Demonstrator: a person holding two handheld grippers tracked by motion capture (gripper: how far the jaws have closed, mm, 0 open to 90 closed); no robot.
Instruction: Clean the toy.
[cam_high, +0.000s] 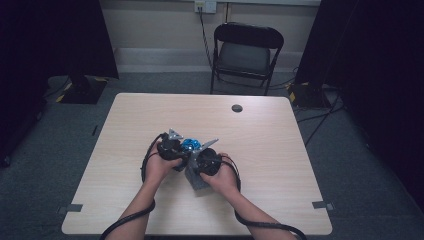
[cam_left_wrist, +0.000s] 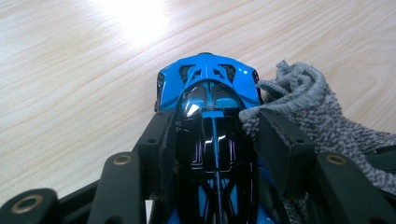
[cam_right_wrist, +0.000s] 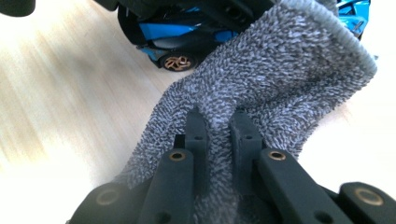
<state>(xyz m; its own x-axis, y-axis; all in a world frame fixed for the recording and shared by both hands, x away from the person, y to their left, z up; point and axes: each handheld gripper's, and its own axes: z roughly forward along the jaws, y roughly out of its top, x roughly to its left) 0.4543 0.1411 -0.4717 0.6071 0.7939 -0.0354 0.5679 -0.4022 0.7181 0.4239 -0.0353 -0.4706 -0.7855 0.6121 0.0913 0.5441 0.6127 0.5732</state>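
Mid-table: one toy car, one grey cloth, two grippers.
The left gripper clamps the car by its flanks; just right, the right gripper, angled toward it, pinches the cloth against the car.

Left gripper clamped; right gripper pinched (jaws near-together).
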